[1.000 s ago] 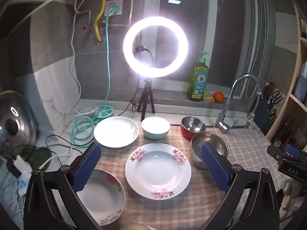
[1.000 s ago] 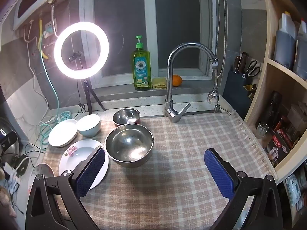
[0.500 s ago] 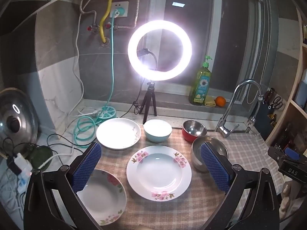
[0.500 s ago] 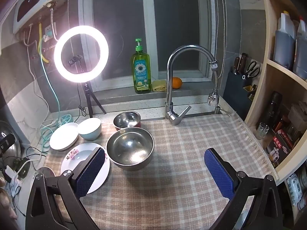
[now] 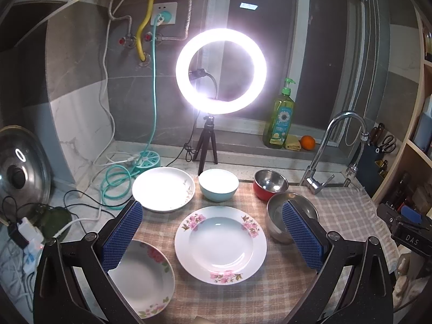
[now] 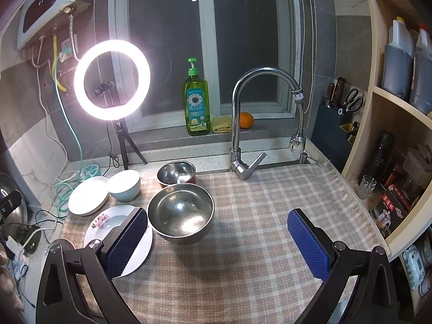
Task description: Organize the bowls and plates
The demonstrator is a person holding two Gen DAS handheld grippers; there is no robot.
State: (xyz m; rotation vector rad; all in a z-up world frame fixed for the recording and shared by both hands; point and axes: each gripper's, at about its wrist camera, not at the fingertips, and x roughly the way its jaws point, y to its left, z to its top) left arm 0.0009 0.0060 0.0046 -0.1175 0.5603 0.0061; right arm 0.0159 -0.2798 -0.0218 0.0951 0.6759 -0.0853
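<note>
From my left wrist camera, my left gripper (image 5: 212, 236) hangs with jaws wide and empty above the checked beige cloth (image 5: 272, 283), framing the big white soup plate with pink blossoms (image 5: 220, 244) between its blue pads. A second floral white plate (image 5: 143, 278) lies near left, partly under my left finger, a plain white shallow plate (image 5: 163, 192) sits behind, the pale blue ceramic bowl (image 5: 218, 185) just beside it, then the small steel bowl with red outside (image 5: 270, 187) and the large steel bowl (image 5: 279, 217). From my right wrist camera, my right gripper (image 6: 217, 245) also stands wide and empty over bare cloth, the large steel bowl (image 6: 181, 213) ahead-left, the red-sided bowl (image 6: 176, 172) just behind it. Nothing looks stacked yet; I judge the sorting is only starting. My next move likely calls for lowering onto a rim, closing on its edge, and lifting level.
</note>
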